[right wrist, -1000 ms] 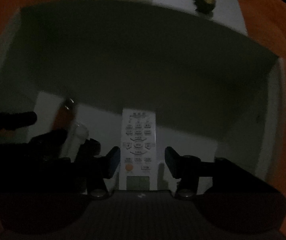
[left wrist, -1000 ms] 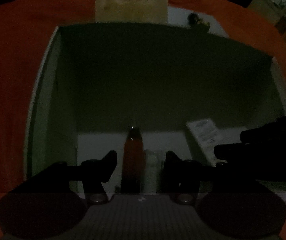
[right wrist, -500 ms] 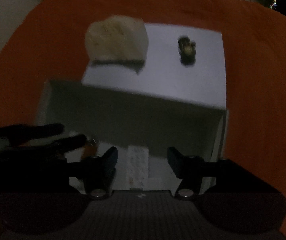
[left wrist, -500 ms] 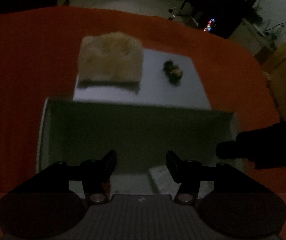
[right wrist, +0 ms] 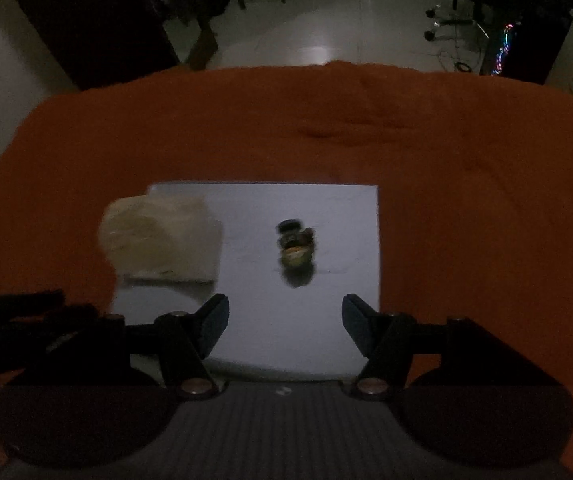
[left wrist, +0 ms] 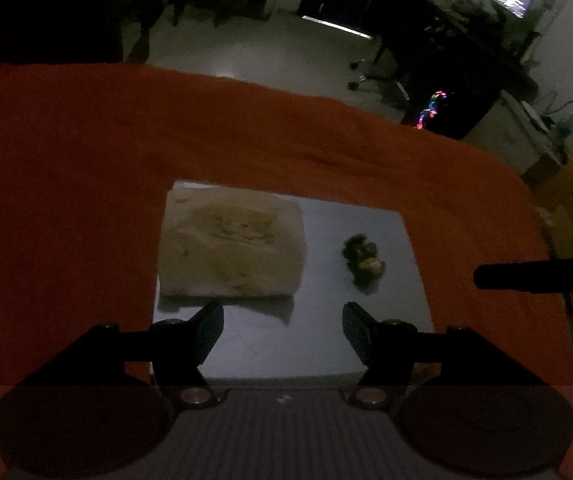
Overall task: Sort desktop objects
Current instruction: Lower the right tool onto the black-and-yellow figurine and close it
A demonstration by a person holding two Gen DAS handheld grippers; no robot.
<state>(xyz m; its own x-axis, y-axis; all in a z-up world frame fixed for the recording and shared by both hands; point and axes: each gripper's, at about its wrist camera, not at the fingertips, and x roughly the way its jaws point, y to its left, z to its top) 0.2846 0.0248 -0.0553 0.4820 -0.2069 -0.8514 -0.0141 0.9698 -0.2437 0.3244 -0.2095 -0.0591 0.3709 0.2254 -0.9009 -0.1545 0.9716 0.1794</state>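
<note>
A cream tissue pack (left wrist: pixel 230 248) and a small dark toy-like object (left wrist: pixel 363 259) lie on a white board (left wrist: pixel 326 344) on the orange cloth. My left gripper (left wrist: pixel 282 322) is open and empty above the board's near part. My right gripper (right wrist: pixel 284 318) is open and empty, also above the board (right wrist: pixel 338 240); the tissue pack (right wrist: pixel 162 240) shows to its left and the small object (right wrist: pixel 296 246) just ahead. The white box is out of view.
The orange cloth (left wrist: pixel 66 200) covers the table around the board. The right gripper's black arm (left wrist: pixel 538 276) shows at the left view's right side, the left one (right wrist: pixel 18 312) at the right view's left. Dark room furniture stands beyond the table.
Both grippers rose and pulled back out of the white box, leaving the remote and the orange item inside. The views now show the board with the tissue pack and small object.
</note>
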